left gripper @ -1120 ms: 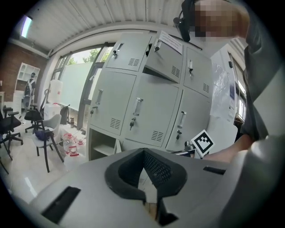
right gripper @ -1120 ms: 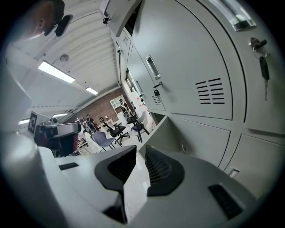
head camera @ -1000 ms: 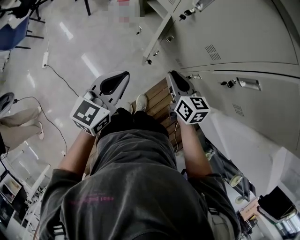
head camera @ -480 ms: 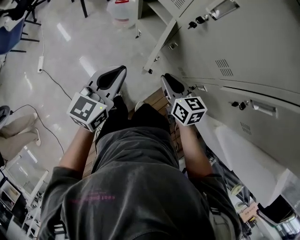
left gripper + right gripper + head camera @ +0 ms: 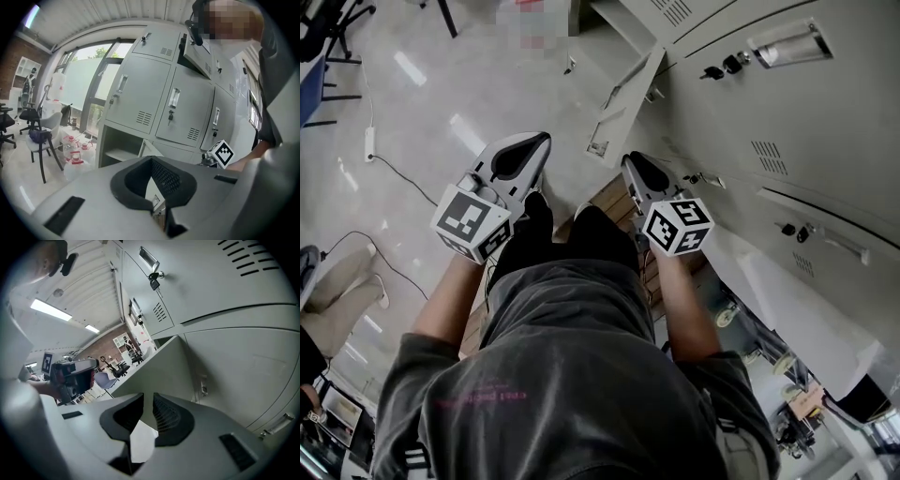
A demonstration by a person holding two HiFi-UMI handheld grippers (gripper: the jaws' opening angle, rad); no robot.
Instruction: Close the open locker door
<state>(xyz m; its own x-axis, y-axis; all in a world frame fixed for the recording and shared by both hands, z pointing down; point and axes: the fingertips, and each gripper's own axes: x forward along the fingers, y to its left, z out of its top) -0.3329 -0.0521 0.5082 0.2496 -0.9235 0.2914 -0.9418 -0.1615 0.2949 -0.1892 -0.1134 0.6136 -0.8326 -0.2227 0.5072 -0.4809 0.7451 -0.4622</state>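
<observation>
The open locker door (image 5: 623, 98) is a pale grey panel that swings out from the bottom row of the locker bank (image 5: 787, 141). It stands ahead of and between both grippers. My left gripper (image 5: 546, 139) is to the left of the door, apart from it, its tips together with nothing in them. In the left gripper view the left gripper (image 5: 151, 160) points at the door (image 5: 149, 149) and the open compartment (image 5: 119, 145). My right gripper (image 5: 630, 157) is just short of the door's near edge. Up close, the right gripper (image 5: 146, 395) has a narrow empty gap and faces the door (image 5: 159, 371).
A slatted wooden platform (image 5: 614, 202) lies on the floor below the grippers, in front of the lockers. A cable (image 5: 403, 159) runs over the shiny floor at the left. Water bottles (image 5: 75, 154) and a chair (image 5: 40, 136) stand left of the lockers. A cluttered cart (image 5: 769, 361) is at the lower right.
Both grippers have sunk and come closer to the open door, which now sits nearer in the head view. Their jaws look the same as before.
</observation>
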